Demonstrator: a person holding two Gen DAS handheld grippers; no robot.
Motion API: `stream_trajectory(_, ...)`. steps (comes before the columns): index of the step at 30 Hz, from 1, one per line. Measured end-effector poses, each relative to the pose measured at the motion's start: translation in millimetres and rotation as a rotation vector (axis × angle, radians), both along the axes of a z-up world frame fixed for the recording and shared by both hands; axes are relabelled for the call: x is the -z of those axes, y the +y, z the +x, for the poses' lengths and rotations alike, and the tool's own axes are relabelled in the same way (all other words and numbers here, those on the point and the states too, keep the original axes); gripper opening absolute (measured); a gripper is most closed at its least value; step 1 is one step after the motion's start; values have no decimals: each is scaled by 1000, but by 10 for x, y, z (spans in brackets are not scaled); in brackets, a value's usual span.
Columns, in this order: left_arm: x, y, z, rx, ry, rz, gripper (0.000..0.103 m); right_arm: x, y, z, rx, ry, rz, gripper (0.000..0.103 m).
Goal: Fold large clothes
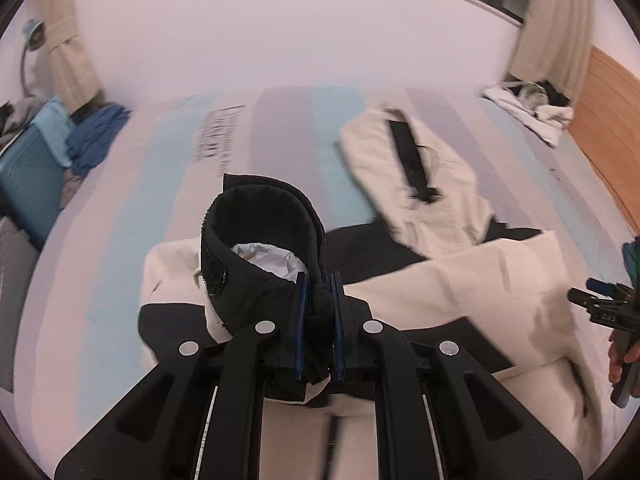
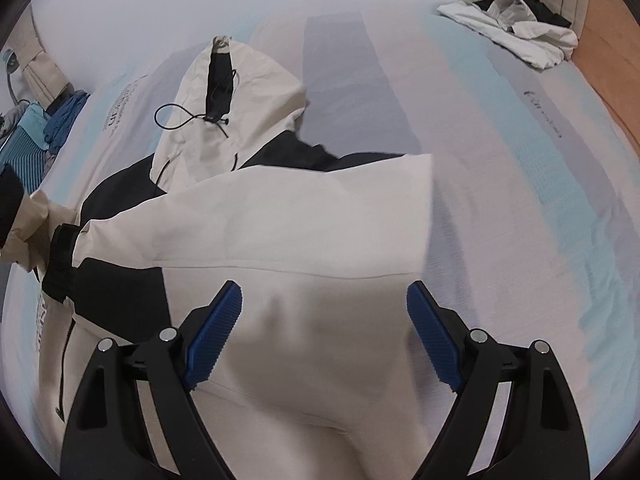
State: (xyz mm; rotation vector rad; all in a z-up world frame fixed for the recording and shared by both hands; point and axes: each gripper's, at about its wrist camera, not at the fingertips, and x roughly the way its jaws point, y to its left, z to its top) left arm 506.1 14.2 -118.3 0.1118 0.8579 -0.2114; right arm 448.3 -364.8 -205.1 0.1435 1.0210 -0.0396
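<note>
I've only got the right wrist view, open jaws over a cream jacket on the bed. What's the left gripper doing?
Observer: The left gripper is shut on the black sleeve cuff, which stands lifted above the bed.
Operator: Can you see inside that cuff?
Observer: Yes, a silvery lining shows inside it.
Operator: Is my right gripper visible from there?
Observer: Only at the left view's right edge, where a hand holds the right gripper over the cream jacket.

Matt woven cloth jacket [image 2: 304, 216]; headboard [image 1: 612, 120] probably smooth wood.
</note>
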Motion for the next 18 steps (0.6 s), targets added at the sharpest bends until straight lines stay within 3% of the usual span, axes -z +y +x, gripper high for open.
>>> stream_trajectory(6,47,-828,-126,80,18,-54,10,53,-150,-54,-87,-9,-18,81)
stream_trajectory(12,328,-1739,-205,160,71,-105,10,195,-386,-56,-122,-9,13,81)
stream_trajectory(18,603,-2640,-277,246,108,-123,10,163,-769,-186,-125,-46,-86,81)
